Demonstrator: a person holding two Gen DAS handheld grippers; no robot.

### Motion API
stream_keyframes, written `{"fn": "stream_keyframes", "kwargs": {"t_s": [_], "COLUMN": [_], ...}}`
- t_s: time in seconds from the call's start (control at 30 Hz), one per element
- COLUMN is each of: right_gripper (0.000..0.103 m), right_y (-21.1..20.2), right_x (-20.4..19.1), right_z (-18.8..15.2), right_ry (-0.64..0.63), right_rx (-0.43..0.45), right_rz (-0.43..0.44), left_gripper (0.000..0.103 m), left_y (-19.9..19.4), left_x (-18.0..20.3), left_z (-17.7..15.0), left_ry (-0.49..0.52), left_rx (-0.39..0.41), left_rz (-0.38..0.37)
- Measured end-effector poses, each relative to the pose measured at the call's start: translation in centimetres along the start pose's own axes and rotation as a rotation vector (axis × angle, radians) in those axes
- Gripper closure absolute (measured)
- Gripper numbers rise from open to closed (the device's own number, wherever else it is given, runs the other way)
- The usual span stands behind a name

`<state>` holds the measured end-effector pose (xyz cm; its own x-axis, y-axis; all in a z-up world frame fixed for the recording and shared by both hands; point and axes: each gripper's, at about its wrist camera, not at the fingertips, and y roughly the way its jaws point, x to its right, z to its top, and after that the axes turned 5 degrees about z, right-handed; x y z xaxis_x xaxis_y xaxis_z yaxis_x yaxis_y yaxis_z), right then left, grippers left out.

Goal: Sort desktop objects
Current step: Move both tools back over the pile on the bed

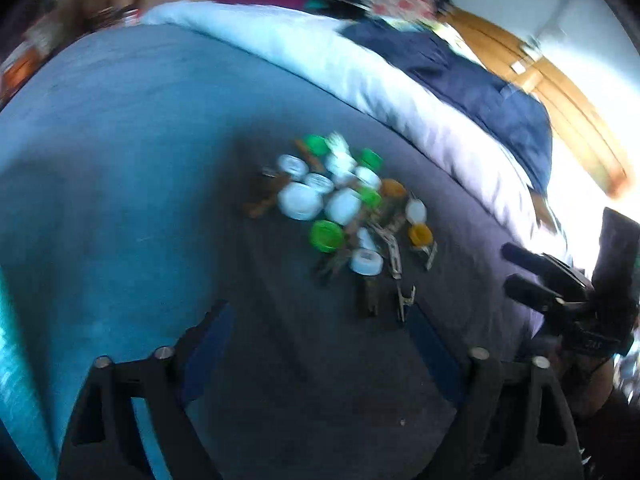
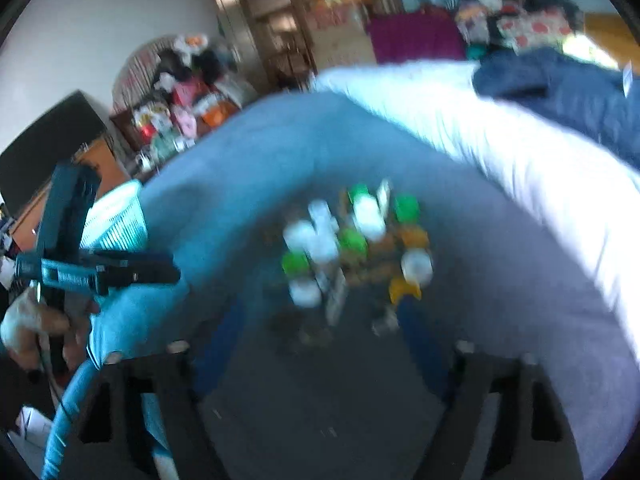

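Heap of white, green and orange plastic caps with clothes pegs [image 1: 340,200] mid-bed, ahead of both grippers [image 1: 316,332] [image 2: 316,340]; jaws parted, nothing between.

A navy garment [image 1: 472,80] lies on the white duvet [image 1: 320,56] at the far right; a wooden door [image 2: 256,28] stands far behind.
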<state>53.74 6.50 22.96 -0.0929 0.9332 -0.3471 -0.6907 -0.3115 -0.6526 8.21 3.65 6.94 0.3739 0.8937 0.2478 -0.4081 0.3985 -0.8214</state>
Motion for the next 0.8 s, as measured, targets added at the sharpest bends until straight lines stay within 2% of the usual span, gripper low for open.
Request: {"fn": "stream_keyframes", "kwargs": {"t_s": [0.03, 0.07, 0.13, 0.3, 0.4, 0.43, 0.47, 0.5, 0.57, 0.7, 0.8], "right_gripper": [0.04, 0.04, 0.04, 0.04, 0.041, 0.045, 0.05, 0.05, 0.05, 0.05, 0.048], "right_y": [0.1, 0.3, 0.7, 1.2, 1.4, 1.5, 1.5, 1.6, 1.8, 2.3, 2.8], "right_x": [0.3, 0.6, 1.4, 3.1, 3.5, 3.5, 3.4, 3.4, 3.4, 3.6, 3.8], "right_z": [-0.8, -1.3, -2.3, -3.0, -2.9, -2.8, -2.7, -2.7, -2.9, -3.2, -3.2], "right_ry": [0.013, 0.025, 0.052, 0.107, 0.131, 0.129, 0.127, 0.124, 0.121, 0.128, 0.137], "right_rx": [-0.013, -0.022, -0.034, -0.037, -0.031, -0.027, -0.025, -0.023, -0.028, -0.03, -0.036], "right_rz": [0.004, 0.006, 0.015, 0.017, 0.028, 0.03, 0.035, 0.038, 0.04, 0.035, 0.038], "left_gripper": [0.041, 0.049, 0.054, 0.054, 0.059, 0.061, 0.063, 0.063, 0.063, 0.063, 0.062], "left_y": [1.2, 2.0, 3.8, 6.8, 8.1, 8.3, 8.3, 8.3, 8.0, 6.8, 7.1], "left_x": [0.4, 0.5, 0.8, 2.4, 2.4, 2.2, 2.2, 2.2, 2.4, 1.8, 1.0], "left_z": [0.3, 0.4, 0.8, 1.0, 1.3, 1.4, 1.5, 1.6, 1.8, 1.9, 2.2], "left_ry": [0.019, 0.032, 0.069, 0.173, 0.165, 0.146, 0.141, 0.138, 0.138, 0.118, 0.102], "left_rx": [-0.011, -0.018, -0.03, -0.073, -0.078, -0.069, -0.063, -0.053, -0.013, 0.053, 0.043], "left_rz": [-0.011, -0.026, -0.048, -0.079, -0.082, -0.093, -0.088, -0.077, -0.023, 0.039, 0.045]}}
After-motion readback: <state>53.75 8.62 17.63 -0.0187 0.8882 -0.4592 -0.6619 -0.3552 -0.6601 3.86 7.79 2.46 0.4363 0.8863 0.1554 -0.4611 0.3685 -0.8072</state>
